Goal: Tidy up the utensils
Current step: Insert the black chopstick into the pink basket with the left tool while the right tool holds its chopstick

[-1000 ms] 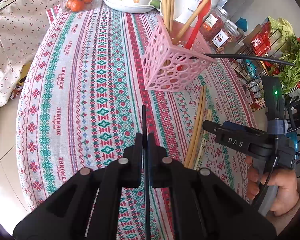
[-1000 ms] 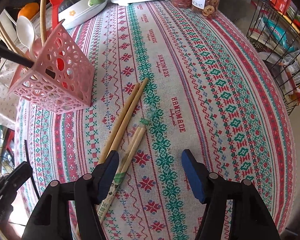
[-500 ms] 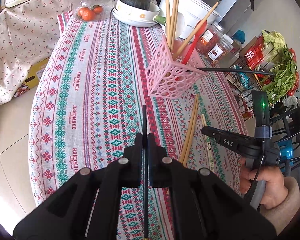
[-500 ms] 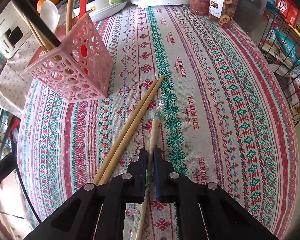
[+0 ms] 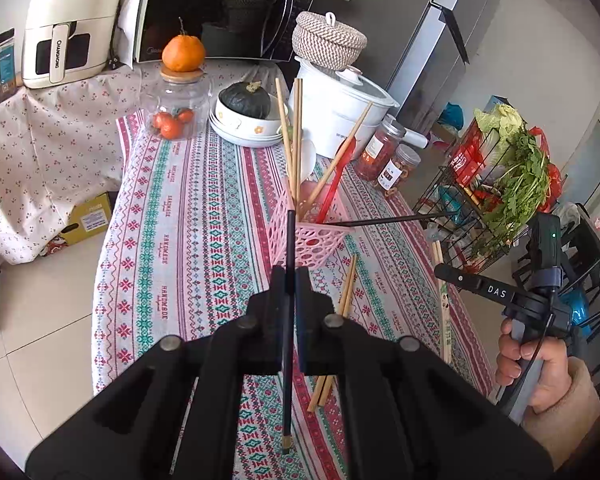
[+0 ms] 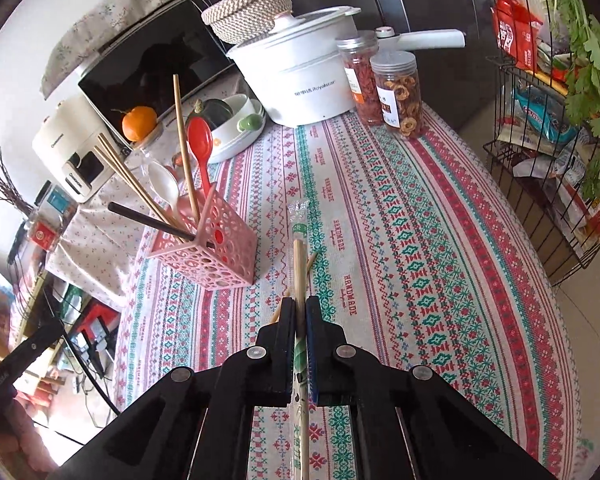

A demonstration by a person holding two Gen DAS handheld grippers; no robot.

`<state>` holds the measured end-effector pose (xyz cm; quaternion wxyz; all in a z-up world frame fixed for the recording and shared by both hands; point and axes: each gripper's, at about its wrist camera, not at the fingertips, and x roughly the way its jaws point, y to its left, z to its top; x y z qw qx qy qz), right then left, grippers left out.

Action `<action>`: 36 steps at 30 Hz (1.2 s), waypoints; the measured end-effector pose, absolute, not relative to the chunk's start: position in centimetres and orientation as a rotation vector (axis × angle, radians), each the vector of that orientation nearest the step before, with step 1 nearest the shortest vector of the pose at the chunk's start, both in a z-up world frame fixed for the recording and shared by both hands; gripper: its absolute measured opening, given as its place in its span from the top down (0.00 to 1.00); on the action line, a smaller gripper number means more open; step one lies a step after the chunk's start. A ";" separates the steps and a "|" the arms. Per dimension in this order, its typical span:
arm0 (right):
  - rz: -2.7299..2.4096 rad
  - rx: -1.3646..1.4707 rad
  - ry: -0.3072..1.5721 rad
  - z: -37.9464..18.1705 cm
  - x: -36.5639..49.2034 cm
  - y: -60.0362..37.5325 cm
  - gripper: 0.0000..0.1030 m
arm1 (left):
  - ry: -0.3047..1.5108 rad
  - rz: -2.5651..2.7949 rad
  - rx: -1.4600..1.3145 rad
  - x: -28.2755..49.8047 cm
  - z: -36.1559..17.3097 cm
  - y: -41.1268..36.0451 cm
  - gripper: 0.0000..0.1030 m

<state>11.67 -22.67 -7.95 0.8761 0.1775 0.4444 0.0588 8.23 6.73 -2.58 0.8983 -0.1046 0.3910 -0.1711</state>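
My left gripper [image 5: 289, 280] is shut on a black chopstick [image 5: 287, 360], which is held above the striped tablecloth [image 5: 188, 240] and points toward the pink lattice basket [image 5: 316, 240]. The basket holds wooden chopsticks, a red spoon [image 6: 200, 140], a white spoon [image 6: 165, 182] and a second black chopstick [image 6: 148, 218] that leans out. My right gripper [image 6: 299, 308] is shut on a plastic-wrapped pair of chopsticks [image 6: 299, 240], lifted off the cloth to the right of the basket [image 6: 208, 248]. A bare wooden pair [image 5: 340, 320] lies on the cloth between the grippers.
A white cooking pot [image 6: 300, 76], two snack jars [image 6: 396, 92], stacked bowls with a pumpkin [image 5: 244, 116] and a glass jar of oranges [image 5: 176, 108] stand at the table's far end. A wire rack with greens [image 5: 496, 200] stands off the right edge.
My right gripper went from open to shut on the wrapped chopsticks and lifted them. Both grippers rose and tilted upward; the left kept its hold on the black chopstick.
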 end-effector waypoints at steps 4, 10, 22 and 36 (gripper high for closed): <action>0.145 0.366 0.846 -5.5 11.4 -23.1 0.95 | 0.713 -0.345 -0.229 7.6 -0.5 7.1 0.95; 0.145 0.342 0.777 -3.5 10.8 -22.7 0.95 | 0.548 -0.308 -0.273 7.3 2.6 8.0 0.95; 0.167 0.384 0.733 -2.6 12.0 -23.1 0.95 | 0.325 -0.287 -0.237 9.1 7.4 4.9 0.95; 0.170 0.447 0.701 -2.1 13.3 -25.1 0.95 | 0.264 -0.272 -0.072 14.2 5.3 -1.4 0.95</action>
